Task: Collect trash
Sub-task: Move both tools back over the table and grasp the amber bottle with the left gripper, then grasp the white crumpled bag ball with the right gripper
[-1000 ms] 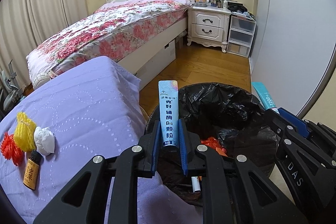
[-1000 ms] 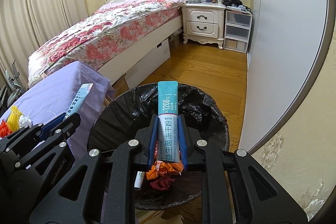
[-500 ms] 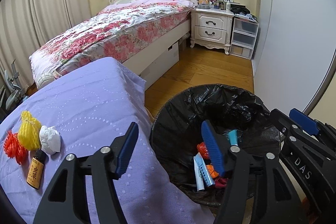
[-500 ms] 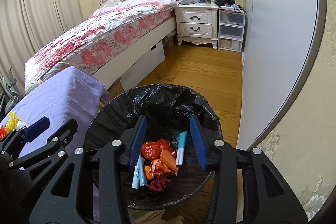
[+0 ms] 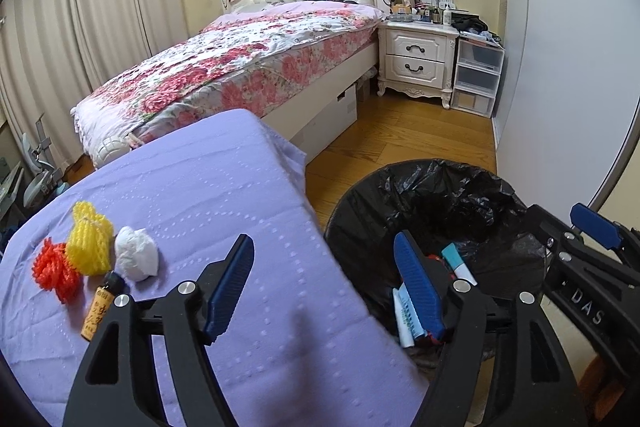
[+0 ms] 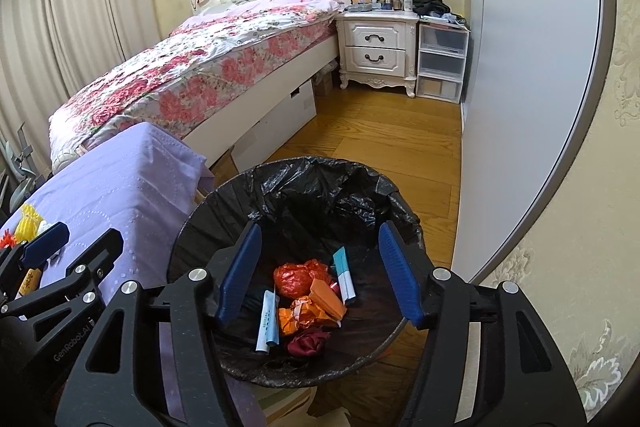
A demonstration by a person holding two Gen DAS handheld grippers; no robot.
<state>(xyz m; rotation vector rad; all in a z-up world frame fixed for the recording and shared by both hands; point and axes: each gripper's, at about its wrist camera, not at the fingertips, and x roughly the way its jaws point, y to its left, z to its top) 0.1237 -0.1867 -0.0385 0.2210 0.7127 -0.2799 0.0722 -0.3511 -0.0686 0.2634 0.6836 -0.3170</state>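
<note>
Over the purple-covered table's edge, my left gripper (image 5: 324, 241) has its jaws opening, with nothing between them. My right gripper (image 6: 320, 231) hangs above the black-lined trash bin (image 6: 280, 167), jaws also opening and empty. In the bin lie a blue-white sachet (image 6: 267, 323), a teal sachet (image 6: 345, 275) and orange and red wrappers (image 6: 298, 277). On the table (image 5: 224, 187) to the left sit a yellow foam net (image 5: 88, 247), an orange net (image 5: 54, 269), a white crumpled tissue (image 5: 136, 259) and a small brown bottle (image 5: 102, 307).
The bin (image 5: 400, 175) stands on the wooden floor just right of the table. A bed with a floral cover (image 5: 248, 59) lies beyond, with a white nightstand (image 5: 416, 59) and plastic drawers (image 5: 478, 75). A grey wardrobe door (image 6: 520, 67) runs along the right.
Both grippers opened and let go of their sachets, which now lie in the bin. The left gripper shifted left, from over the bin toward the table.
</note>
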